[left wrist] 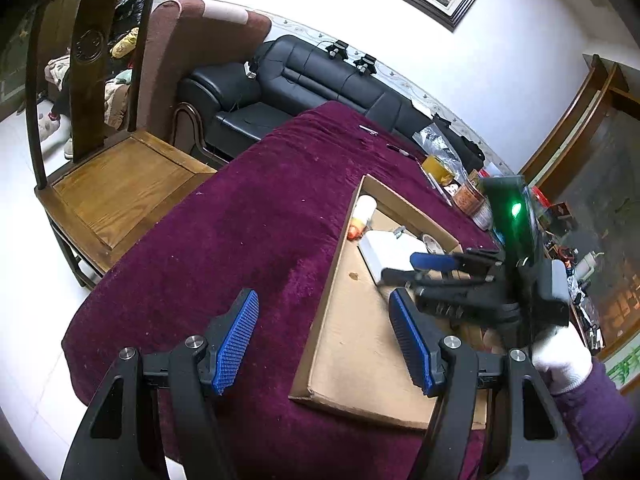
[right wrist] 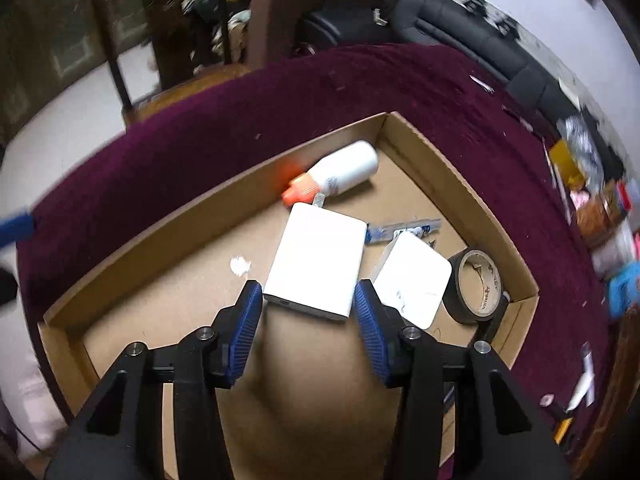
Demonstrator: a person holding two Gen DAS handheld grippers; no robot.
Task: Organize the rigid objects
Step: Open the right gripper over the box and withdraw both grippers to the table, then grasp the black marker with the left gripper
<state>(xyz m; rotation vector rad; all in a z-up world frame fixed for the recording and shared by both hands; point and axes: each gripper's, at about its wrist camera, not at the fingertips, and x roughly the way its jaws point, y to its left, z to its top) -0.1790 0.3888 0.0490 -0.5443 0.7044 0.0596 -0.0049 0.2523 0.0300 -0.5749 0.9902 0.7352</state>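
Note:
A shallow cardboard box [right wrist: 160, 248] lies on the purple tablecloth [left wrist: 240, 220]. My right gripper [right wrist: 308, 288] is shut on the near end of a white power bank [right wrist: 320, 248], a blue pad against each long side, held over the box floor. Also in the box are a white bottle with an orange cap [right wrist: 340, 172], a smaller white flat device [right wrist: 412, 276], a black tape roll [right wrist: 476, 284] and a small blue-and-white packet [right wrist: 400, 230]. My left gripper [left wrist: 323, 300] hangs open and empty above the box's left wall [left wrist: 336, 264]. The left wrist view shows the right gripper [left wrist: 404, 268] in a white-gloved hand [left wrist: 560, 356].
A wooden chair [left wrist: 120, 184] stands close to the table's left side, with a black sofa [left wrist: 312, 76] behind the table. Jars [left wrist: 472, 200], a yellow tape roll [left wrist: 438, 168] and other clutter crowd the cloth to the right of the box. A pen [left wrist: 400, 151] lies farther back.

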